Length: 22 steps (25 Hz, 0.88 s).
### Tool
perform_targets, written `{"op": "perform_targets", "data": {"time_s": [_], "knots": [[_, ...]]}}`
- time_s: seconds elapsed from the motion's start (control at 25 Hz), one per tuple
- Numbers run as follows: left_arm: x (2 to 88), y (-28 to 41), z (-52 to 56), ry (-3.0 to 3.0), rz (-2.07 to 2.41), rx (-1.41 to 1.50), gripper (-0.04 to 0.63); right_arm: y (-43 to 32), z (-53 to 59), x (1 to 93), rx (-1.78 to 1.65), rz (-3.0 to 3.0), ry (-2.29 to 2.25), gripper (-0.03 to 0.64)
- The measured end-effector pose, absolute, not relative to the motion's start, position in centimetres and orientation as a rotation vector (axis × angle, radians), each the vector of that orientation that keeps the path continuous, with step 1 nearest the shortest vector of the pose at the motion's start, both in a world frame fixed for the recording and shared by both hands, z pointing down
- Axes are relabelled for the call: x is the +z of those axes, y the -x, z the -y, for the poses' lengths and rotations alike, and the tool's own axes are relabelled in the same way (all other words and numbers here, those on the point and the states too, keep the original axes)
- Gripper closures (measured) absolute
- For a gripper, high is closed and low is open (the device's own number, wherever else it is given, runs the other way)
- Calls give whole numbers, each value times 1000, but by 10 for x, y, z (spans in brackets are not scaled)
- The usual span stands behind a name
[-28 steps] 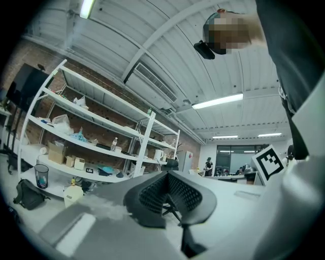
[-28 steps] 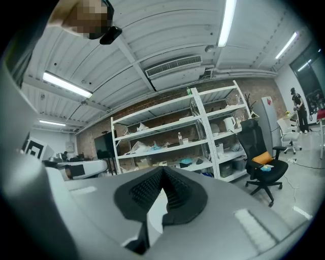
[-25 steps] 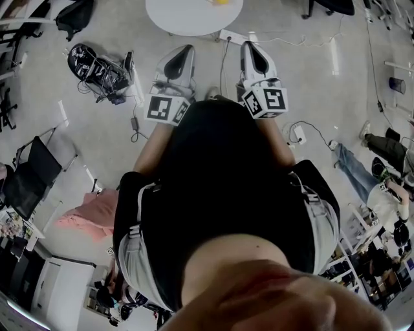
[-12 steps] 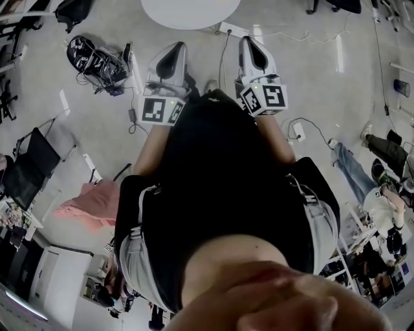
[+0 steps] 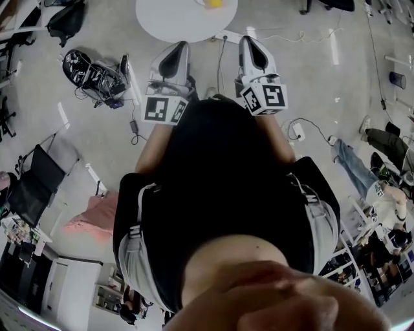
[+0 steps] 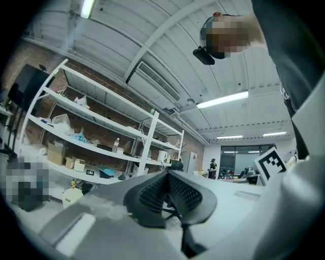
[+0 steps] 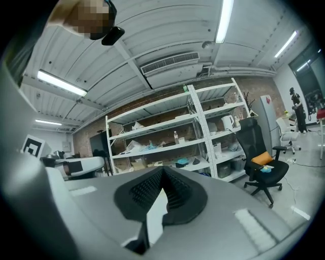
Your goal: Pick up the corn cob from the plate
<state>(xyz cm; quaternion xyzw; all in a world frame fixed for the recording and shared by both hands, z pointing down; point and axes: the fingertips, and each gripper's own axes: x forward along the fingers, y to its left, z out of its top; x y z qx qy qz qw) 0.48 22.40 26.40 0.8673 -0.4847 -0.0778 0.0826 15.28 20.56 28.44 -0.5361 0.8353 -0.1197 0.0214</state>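
Note:
Seen from the head, I hold both grippers out level over the floor, in front of the person's dark torso. My left gripper (image 5: 179, 46) and my right gripper (image 5: 250, 41) point toward a round white table (image 5: 174, 19) at the top edge. A small yellow thing (image 5: 214, 3), cut off by the frame, lies on that table; whether it is the corn cob I cannot tell, and no plate shows. The left gripper (image 6: 167, 173) has its black pads together with nothing held. The right gripper (image 7: 162, 169) is likewise shut and empty.
A tangle of cables and gear (image 5: 94, 68) lies on the floor left of the grippers, a power strip (image 5: 231, 35) lies between them by the table. A black chair (image 5: 32, 184) and pink cloth (image 5: 94, 216) stand at left. White shelving (image 7: 177, 137) and an office chair (image 7: 261, 152) stand ahead.
The white table shows lower and larger at the top edge than half a second ago, and the yellow thing is back in view. Both grippers stay shut side by side.

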Motion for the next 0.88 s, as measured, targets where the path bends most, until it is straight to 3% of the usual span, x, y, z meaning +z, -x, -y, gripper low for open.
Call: {"op": "perform_targets", "data": {"time_s": [0.88], "knots": [[258, 77, -51, -2651, 1231, -230, 591, -96, -55, 282, -368, -2417, 1955, 609]]}}
